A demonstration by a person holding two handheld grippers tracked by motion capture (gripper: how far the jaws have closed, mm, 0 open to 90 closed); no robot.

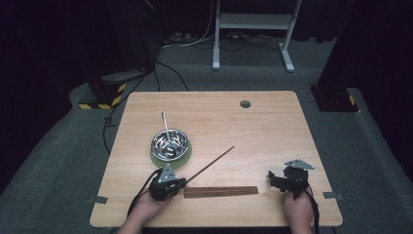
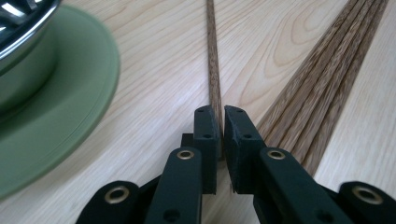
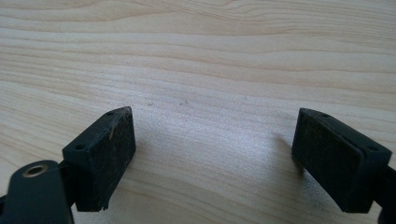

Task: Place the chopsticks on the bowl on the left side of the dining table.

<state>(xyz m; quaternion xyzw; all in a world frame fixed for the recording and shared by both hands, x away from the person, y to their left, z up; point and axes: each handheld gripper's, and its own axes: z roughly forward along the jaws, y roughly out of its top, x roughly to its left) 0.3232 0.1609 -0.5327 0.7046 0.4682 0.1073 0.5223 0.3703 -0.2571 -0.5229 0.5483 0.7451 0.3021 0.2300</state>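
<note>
Dark brown wood, thin and straight with a fine grain, is what you have between your left gripper's [image 2: 220, 135] jaws: a single chopstick [image 1: 210, 164]. The jaws are clamped together on its near end, pads pressing it from both sides. In the high view the chopstick runs from that gripper [image 1: 168, 186] away to the far right, slanting across the pale wooden table [image 1: 272, 122], its far tip well clear of everything else.

Just to the right of your left gripper lies the bundle of chopsticks [image 1: 220, 191], the same dark wood, laid side by side in a flat row along the near part of the table. In the left gripper view the bundle [image 2: 322, 88] shows striped grain and fans away beside the held stick.

Far and slightly left of your left hand sits a steel bowl [image 1: 169, 143] on a green plate [image 1: 157, 158], with a metal utensil [image 1: 165, 124] leaning out of it.

Your right gripper [image 1: 284, 183] rests near the table's near right, its jaws [image 3: 215, 154] wide apart over bare wood.
</note>
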